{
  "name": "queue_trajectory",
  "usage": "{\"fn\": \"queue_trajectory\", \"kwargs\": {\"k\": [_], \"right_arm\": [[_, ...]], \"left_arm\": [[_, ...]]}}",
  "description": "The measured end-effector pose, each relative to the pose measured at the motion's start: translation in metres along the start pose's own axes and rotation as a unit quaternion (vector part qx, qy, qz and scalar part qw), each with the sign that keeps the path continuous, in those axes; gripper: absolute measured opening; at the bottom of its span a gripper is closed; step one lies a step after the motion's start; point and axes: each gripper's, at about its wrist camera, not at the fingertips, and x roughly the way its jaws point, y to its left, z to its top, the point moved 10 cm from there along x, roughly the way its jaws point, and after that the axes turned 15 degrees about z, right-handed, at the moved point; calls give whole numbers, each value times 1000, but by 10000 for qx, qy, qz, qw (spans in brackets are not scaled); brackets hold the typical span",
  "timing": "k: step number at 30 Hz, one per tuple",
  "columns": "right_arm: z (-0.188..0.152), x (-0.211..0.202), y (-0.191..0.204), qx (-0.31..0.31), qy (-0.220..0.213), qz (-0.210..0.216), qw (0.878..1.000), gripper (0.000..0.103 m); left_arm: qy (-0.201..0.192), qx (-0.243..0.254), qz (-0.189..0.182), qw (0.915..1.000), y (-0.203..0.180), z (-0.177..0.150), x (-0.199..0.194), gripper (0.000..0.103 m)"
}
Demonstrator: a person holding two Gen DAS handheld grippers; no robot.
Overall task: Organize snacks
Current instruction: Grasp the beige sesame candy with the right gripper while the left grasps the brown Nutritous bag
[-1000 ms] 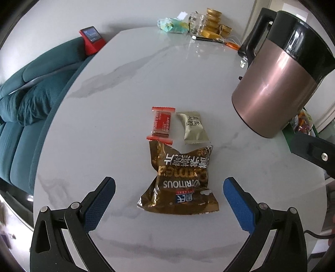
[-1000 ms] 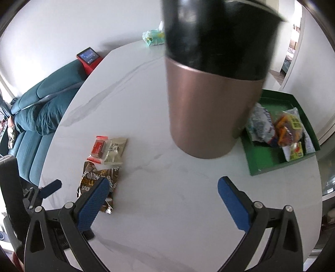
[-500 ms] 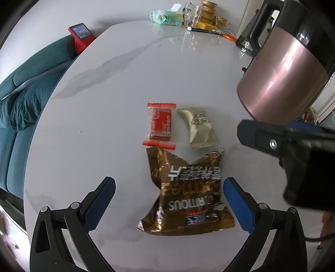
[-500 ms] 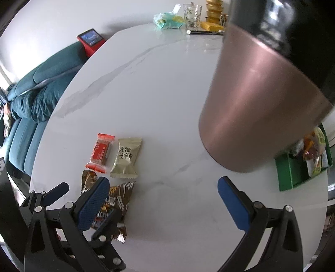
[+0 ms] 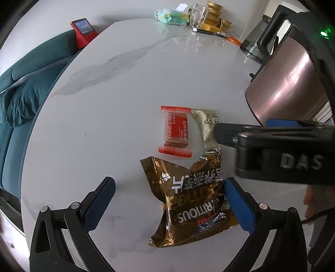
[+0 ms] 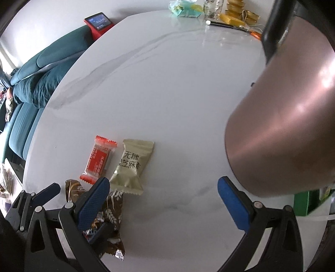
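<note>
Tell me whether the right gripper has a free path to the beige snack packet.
Probably yes. The right gripper is open, and the beige snack packet lies flat just ahead of its left finger; nothing covers it, though the red snack packet lies close beside.

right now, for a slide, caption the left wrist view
Open left gripper over a crinkled brown foil snack bag, beside a red wrapped bar and a beige sachet on white marble.

A home living or dining room. A teal sofa (image 5: pixel 25 92) flanks a round marble bench (image 5: pixel 125 83). The bench carries a copper-toned kettle (image 6: pixel 289 117), wrapped snacks (image 6: pixel 132 165) and a glass (image 5: pixel 197 12).
</note>
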Motion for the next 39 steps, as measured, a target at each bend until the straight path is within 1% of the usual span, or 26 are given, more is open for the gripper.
{"fn": "queue_trajectory", "kwargs": {"k": [2, 7, 13, 16, 21, 23, 25, 26, 27, 29, 33, 38, 39], "right_arm": [[0, 5, 0, 29, 67, 68, 10000, 103], [-2, 13, -5, 110, 176, 121, 9997, 103], [6, 16, -4, 134, 180, 247, 9994, 103], [8, 12, -4, 162, 123, 306, 9993, 103], [9, 17, -7, 289, 212, 295, 9989, 103], [10, 20, -7, 298, 229, 282, 9989, 103], [8, 18, -4, 253, 227, 244, 9991, 103], [5, 14, -5, 253, 231, 261, 9991, 98], [5, 14, -4, 260, 242, 301, 9989, 97], [3, 13, -3, 225, 260, 345, 9988, 96], [-2, 13, -4, 27, 296, 261, 9992, 96], [1, 16, -1, -251, 365, 185, 9988, 96], [2, 17, 2, -352, 368, 165, 9986, 91]], "left_arm": [[-11, -63, -81, 9999, 0, 0, 0, 101], [-22, -18, -132, 9999, -3, -4, -2, 101], [-16, 59, -41, 10000, -6, -3, -2, 101], [26, -41, -124, 9999, -3, -4, -4, 101], [72, -59, 13, 10000, 3, -7, -2, 101], [76, -50, 13, 10000, 3, -8, -3, 101], [83, -56, 17, 9999, 2, -9, -3, 101], [83, -59, 18, 9999, 2, -9, -3, 101], [83, -61, 17, 9999, 1, -9, -3, 101], [74, -44, 14, 10000, 0, -9, -3, 101], [69, -33, 11, 10000, 2, -9, -3, 101], [71, -28, 2, 10000, 3, -9, -2, 101], [73, -25, 1, 10000, 2, -9, -2, 101]]}}
